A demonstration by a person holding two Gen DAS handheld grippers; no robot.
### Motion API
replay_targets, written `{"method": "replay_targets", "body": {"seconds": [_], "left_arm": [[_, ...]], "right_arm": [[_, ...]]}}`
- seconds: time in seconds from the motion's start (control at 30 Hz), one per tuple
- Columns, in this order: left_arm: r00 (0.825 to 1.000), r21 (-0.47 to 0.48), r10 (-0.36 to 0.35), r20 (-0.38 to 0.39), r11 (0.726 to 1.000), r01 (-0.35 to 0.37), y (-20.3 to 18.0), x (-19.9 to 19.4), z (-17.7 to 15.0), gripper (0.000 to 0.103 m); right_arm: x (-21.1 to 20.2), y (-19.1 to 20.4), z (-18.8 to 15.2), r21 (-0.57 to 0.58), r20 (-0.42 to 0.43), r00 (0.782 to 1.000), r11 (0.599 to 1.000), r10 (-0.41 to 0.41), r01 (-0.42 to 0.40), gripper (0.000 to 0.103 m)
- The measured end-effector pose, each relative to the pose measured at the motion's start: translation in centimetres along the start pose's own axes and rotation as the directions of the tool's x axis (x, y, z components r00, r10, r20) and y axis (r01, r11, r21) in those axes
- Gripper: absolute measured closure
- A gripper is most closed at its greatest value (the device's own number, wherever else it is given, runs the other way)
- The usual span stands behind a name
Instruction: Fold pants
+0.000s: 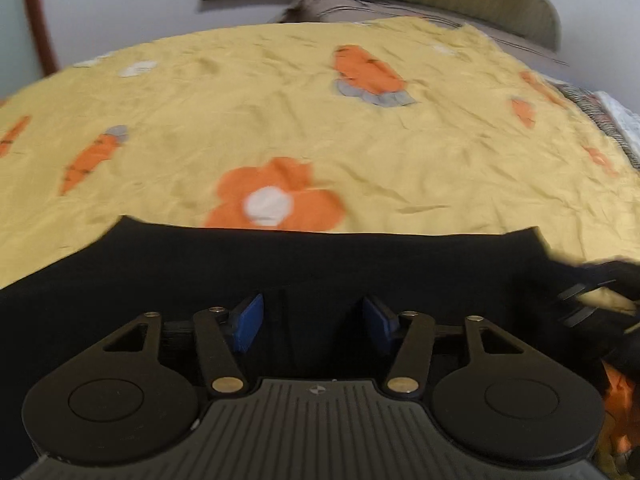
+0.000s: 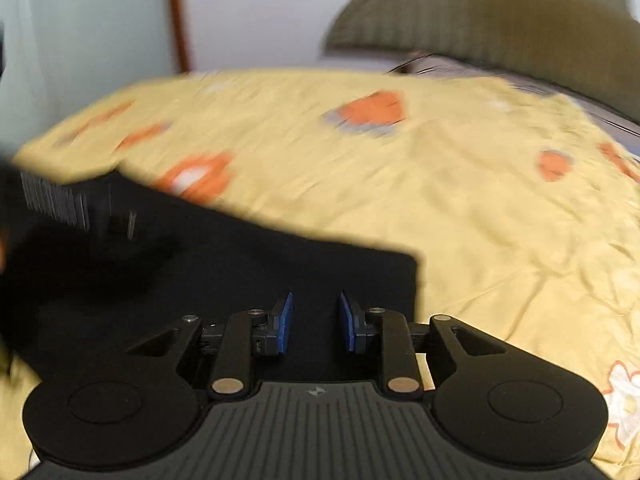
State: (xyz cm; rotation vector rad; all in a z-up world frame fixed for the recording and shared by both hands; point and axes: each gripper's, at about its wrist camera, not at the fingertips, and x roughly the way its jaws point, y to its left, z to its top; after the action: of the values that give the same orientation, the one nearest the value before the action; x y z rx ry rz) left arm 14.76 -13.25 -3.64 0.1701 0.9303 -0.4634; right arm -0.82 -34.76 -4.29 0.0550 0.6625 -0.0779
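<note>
The black pants (image 1: pixel 280 264) lie flat on the near side of the bed (image 1: pixel 400 152). Both grippers, left (image 1: pixel 312 322) and right (image 2: pixel 314 326), hover over them, jaws wide and empty. Soft, limp cloth; I'd pinch the far corners.

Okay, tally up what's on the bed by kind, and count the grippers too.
Black pants: 1
Yellow carrot-and-flower bedspread: 1
Grippers: 2, left gripper and right gripper, both open over the pants
Total: 4
</note>
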Motion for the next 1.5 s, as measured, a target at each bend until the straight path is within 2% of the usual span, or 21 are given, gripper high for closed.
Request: {"method": "replay_targets", "body": {"seconds": [0.1, 0.2, 0.3, 0.37, 0.4, 0.47, 0.53, 0.6, 0.7, 0.8, 0.87, 0.93, 0.97, 1.07, 1.1, 1.13, 1.17, 1.23, 1.33, 1.43, 1.5], "left_arm": [[0.997, 0.003, -0.061, 0.043, 0.998, 0.061, 0.4, -2.3, -0.5, 0.039], [0.997, 0.078, -0.069, 0.042, 0.995, 0.065, -0.7, -2.6, -1.0, 0.028], [1.000, 0.152, -0.014, -0.001, 0.988, 0.014, -2.2, -0.5, -1.4, 0.028], [1.000, 0.162, 0.007, -0.014, 0.987, -0.005, -2.3, -0.1, -1.8, 0.027], [1.000, 0.141, 0.003, -0.008, 0.990, -0.002, -1.9, -0.6, -1.9, 0.028], [1.000, 0.108, -0.011, 0.015, 0.994, 0.009, -0.8, -2.5, -1.9, 0.027], [0.998, 0.090, -0.005, 0.055, 0.996, 0.000, 0.5, -4.7, -2.2, 0.024], [0.996, 0.079, 0.023, 0.089, 0.996, -0.030, 2.1, -7.1, -2.9, 0.019], [0.989, 0.049, 0.091, 0.121, 0.994, -0.097, 5.5, -10.5, -5.0, 0.016], [0.968, -0.007, 0.217, 0.125, 0.976, -0.218, 9.6, -13.7, -7.5, 0.016], [0.935, -0.053, 0.333, 0.121, 0.943, -0.329, 12.6, -15.7, -9.1, 0.016], [0.880, -0.084, 0.460, 0.117, 0.888, -0.453, 15.4, -17.7, -10.2, 0.016], [0.843, -0.093, 0.523, 0.125, 0.852, -0.515, 16.6, -18.8, -10.5, 0.016], [0.709, -0.136, 0.685, 0.170, 0.729, -0.671, 19.7, -21.4, -10.8, 0.011], [0.685, -0.156, 0.708, 0.173, 0.706, -0.691, 20.6, -21.8, -10.9, 0.008], [0.688, -0.168, 0.706, 0.168, 0.708, -0.686, 21.3, -22.0, -11.0, 0.008], [0.716, -0.172, 0.680, 0.158, 0.733, -0.659, 22.0, -21.8, -11.1, 0.008], [0.791, -0.179, 0.600, 0.118, 0.797, -0.577, 23.3, -21.1, -11.5, 0.010], [0.873, -0.264, 0.483, 0.066, 0.852, -0.452, 25.5, -20.2, -12.7, 0.010], [0.941, -0.417, 0.336, 0.037, 0.861, -0.291, 27.9, -20.0, -14.0, 0.010], [0.971, -0.520, 0.234, 0.038, 0.835, -0.180, 29.4, -19.7, -15.1, 0.009]], "right_arm": [[-3.7, -2.7, -0.6, 0.101, 0.101, 0.993, 0.993, -0.068, 0.057, 0.078], [-5.3, -4.8, -1.8, 0.164, 0.033, 0.999, 0.986, -0.013, 0.008, 0.076], [-5.5, -4.2, -4.0, 0.125, -0.058, 0.996, 0.990, 0.072, -0.064, 0.075], [-5.9, -2.8, -5.3, 0.029, -0.073, 0.997, 1.000, 0.008, -0.005, 0.064], [-6.4, -2.6, -5.4, 0.014, -0.060, 0.997, 0.999, -0.044, 0.045, 0.052], [-8.0, -2.9, -5.3, 0.028, -0.030, 0.992, 0.992, -0.120, 0.121, 0.051], [-8.3, -2.3, -3.9, 0.039, 0.016, 0.998, 0.997, -0.067, 0.067, 0.050], [-7.6, -1.3, -3.6, 0.010, 0.003, 1.000, 1.000, 0.013, -0.013, 0.048], [-4.5, 0.5, -3.8, -0.076, -0.089, 0.993, 0.995, -0.073, 0.066, 0.047], [-5.2, 2.5, -2.8, -0.072, 0.009, 0.996, 0.993, -0.090, 0.090, 0.047], [-5.1, 4.3, -2.0, -0.098, 0.056, 0.998, 0.995, -0.015, 0.021, 0.047], [-4.1, 6.7, -1.0, -0.148, 0.069, 0.996, 0.988, 0.058, -0.047, 0.047], [-3.3, 7.8, -0.7, -0.161, 0.057, 0.994, 0.983, 0.097, -0.086, 0.047], [-0.5, 10.6, -0.6, -0.178, -0.013, 0.982, 0.966, 0.186, -0.186, 0.047], [0.3, 11.4, -0.9, -0.191, -0.038, 0.981, 0.962, 0.188, -0.192, 0.047], [1.1, 12.4, -1.3, -0.212, -0.071, 0.984, 0.961, 0.164, -0.176, 0.047], [1.3, 13.4, -2.0, -0.246, -0.087, 0.988, 0.959, 0.125, -0.143, 0.047], [1.0, 14.7, -1.8, -0.284, -0.049, 0.996, 0.955, 0.077, -0.088, 0.047], [-0.9, 17.2, -0.8, -0.316, 0.017, 0.990, 0.940, 0.137, -0.125, 0.047], [-1.7, 22.3, -0.8, -0.448, 0.067, 0.969, 0.875, 0.239, -0.185, 0.047], [-2.2, 26.5, -1.5, -0.576, 0.084, 0.947, 0.790, 0.312, -0.209, 0.047]]}}
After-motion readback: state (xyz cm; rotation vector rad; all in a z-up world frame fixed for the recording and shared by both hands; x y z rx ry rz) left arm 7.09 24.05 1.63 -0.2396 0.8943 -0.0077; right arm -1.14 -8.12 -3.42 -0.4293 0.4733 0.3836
